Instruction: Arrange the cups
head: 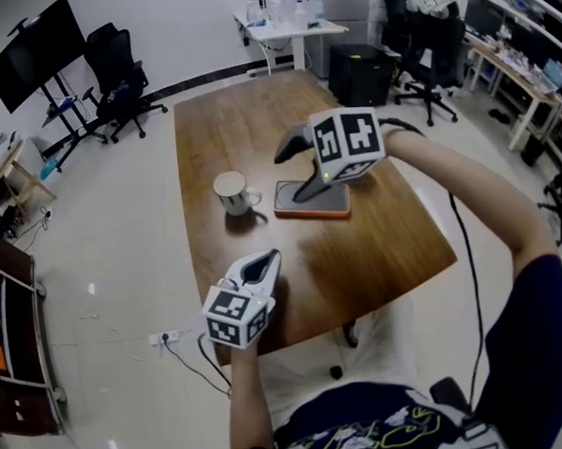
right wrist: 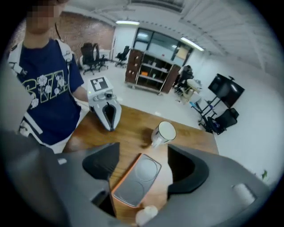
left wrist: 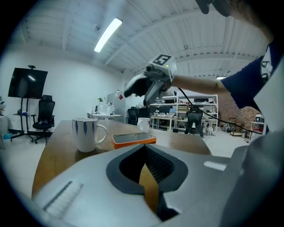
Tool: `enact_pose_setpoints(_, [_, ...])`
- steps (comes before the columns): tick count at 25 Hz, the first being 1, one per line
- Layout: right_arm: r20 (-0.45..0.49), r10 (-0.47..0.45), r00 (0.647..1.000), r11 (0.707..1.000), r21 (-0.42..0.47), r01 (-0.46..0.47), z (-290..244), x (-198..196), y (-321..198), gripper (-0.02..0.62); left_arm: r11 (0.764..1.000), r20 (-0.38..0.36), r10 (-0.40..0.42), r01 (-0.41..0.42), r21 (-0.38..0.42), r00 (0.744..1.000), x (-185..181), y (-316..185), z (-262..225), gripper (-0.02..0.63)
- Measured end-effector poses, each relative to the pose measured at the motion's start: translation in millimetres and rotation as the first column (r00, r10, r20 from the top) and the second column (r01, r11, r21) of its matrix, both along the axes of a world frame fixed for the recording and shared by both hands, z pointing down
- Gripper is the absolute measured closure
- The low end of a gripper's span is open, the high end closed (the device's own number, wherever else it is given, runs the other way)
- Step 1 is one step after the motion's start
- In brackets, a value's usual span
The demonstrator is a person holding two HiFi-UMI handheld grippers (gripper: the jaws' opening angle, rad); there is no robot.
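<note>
Hovering above the tray [head: 332, 203], the right gripper [head: 301, 166] points steeply down. Its jaws stand moderately apart and hold nothing. In the right gripper view the tray lies below the gap between them, clear of both.

The tray is a flat slab with an orange rim and a grey top that bears two round recesses. It lies near the middle of the table [head: 386, 251].

A white mug [head: 230, 191] stands upright just beside the tray, on the person's left. It is apart from the tray and its handle is turned toward it. In the left gripper view the mug shows dark leaf-shaped marks on its side.

A smaller white cup [left wrist: 143, 124] stands at the far end of the tray, as the left gripper view shows it. In the right gripper view it is only a blurred white shape at the tray's lower corner. I cannot tell whether it rests on the tray or just off it. In the head view the right gripper's marker cube hides it.

The left gripper [head: 262, 265] is near the table's near edge and points almost level toward the mug and tray. Its jaws are pressed together with nothing between them, and it is well apart from every cup.
</note>
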State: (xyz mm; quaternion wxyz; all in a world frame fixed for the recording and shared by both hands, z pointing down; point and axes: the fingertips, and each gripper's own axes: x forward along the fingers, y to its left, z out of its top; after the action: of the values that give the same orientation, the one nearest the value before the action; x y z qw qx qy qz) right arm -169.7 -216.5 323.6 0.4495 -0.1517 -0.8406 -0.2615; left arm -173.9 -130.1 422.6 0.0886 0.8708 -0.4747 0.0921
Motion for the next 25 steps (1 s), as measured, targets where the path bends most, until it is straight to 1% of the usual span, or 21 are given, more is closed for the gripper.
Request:
enact_pose_setpoints(1, [-0.078, -0.038, 0.996, 0.999, 0.033, 0.040, 6.6, -11.5, -7.1, 0.233, 1.000, 0.000, -0.002, 0.002, -0.022, 1.000, 2.3, -2.2, 1.0, 0.604])
enact_pose_setpoints(2, [-0.154, -0.073, 0.985, 0.996, 0.042, 0.080, 13.7, -21.9, -10.7, 0.162, 0.999, -0.001, -0.004, 0.004, -0.042, 1.000, 4.8, -4.2, 1.4, 0.604])
enact_pose_setpoints(3, [-0.218, -0.104, 0.970, 0.993, 0.031, 0.113, 19.8, -32.4, -11.1, 0.128, 0.998, -0.002, -0.003, 0.003, -0.058, 1.000, 7.1, -5.6, 1.5, 0.604])
enact_pose_setpoints(4, [-0.267, -0.128, 0.955, 0.991, 0.011, 0.136, 25.1, -43.6, -10.0, 0.120, 0.998, -0.004, -0.002, 0.002, -0.068, 1.000, 9.0, -6.3, 0.8, 0.604])
enact_pose_setpoints(5, [-0.300, -0.145, 0.943, 0.989, -0.006, 0.150, 30.4, -55.7, -9.3, 0.093, 0.998, -0.003, 0.001, -0.001, -0.070, 1.000, 10.3, -6.6, 0.2, 0.604])
enact_pose_setpoints(6, [-0.328, -0.153, 0.932, 0.988, -0.015, 0.157, 36.6, -68.0, -9.6, 0.091, 0.998, 0.000, 0.003, -0.003, -0.065, 1.000, 10.7, -6.4, -0.1, 0.604])
enact_pose_setpoints(8, [-0.395, -0.148, 0.906, 0.987, -0.005, 0.159, 54.1, -88.4, -14.8, 0.091, 0.999, -0.003, 0.001, -0.001, -0.032, 1.000, 9.5, -4.6, -3.8, 0.604])
enact_pose_setpoints(11, [-0.497, -0.108, 0.861, 0.986, 0.055, 0.155, 83.1, -107.5, -31.5, 0.084, 0.999, -0.019, -0.017, 0.017, 0.045, 1.000, 5.2, -1.5, -16.6, 0.604])
enact_pose_setpoints(13, [-0.520, -0.085, 0.850, 0.986, 0.081, 0.148, 94.9, -119.7, -41.8, 0.077, 0.997, -0.024, -0.035, 0.037, 0.065, 0.999, 2.7, -3.0, -22.5, 0.604])
enact_pose_setpoints(15, [-0.536, -0.072, 0.841, 0.986, 0.091, 0.143, 103.9, -128.3, -48.2, 0.077, 0.997, -0.026, -0.038, 0.039, 0.063, 0.999, 2.9, -4.1, -21.9, 0.604])
enact_pose_setpoints(19, [-0.568, -0.056, 0.821, 0.981, 0.120, 0.150, 120.7, -135.6, -58.2, 0.081, 0.997, -0.030, -0.042, 0.044, 0.065, 0.999, 2.5, -4.6, -25.7, 0.604])
enact_pose_setpoints(21, [-0.589, -0.060, 0.806, 0.981, 0.116, 0.158, 126.8, -135.0, -59.5, 0.084, 0.997, -0.030, -0.043, 0.045, 0.067, 0.999, 1.9, -4.9, -27.0, 0.604])
enact_pose_setpoints(22, [-0.604, -0.064, 0.795, 0.981, 0.109, 0.162, 128.6, -133.2, -58.6, 0.089, 0.997, -0.029, -0.041, 0.043, 0.065, 0.999, 2.1, -4.9, -26.0, 0.604])
enact_pose_setpoints(23, [-0.618, -0.068, 0.783, 0.981, 0.103, 0.167, 129.6, -131.0, -57.1, 0.129, 0.997, -0.027, -0.038, 0.039, 0.061, 0.999, 2.8, -4.7, -23.3, 0.604])
enact_pose_setpoints(24, [-0.630, -0.072, 0.774, 0.980, 0.101, 0.173, 130.3, -129.7, -55.5, 0.183, 0.998, -0.024, -0.033, 0.035, 0.057, 0.999, 3.6, -4.2, -19.6, 0.604])
enact_pose_setpoints(25, [-0.636, -0.076, 0.768, 0.978, 0.101, 0.181, 130.8, -129.6, -54.3, 0.184, 0.998, -0.023, -0.030, 0.032, 0.053, 0.999, 3.8, -3.6, -16.6, 0.604])
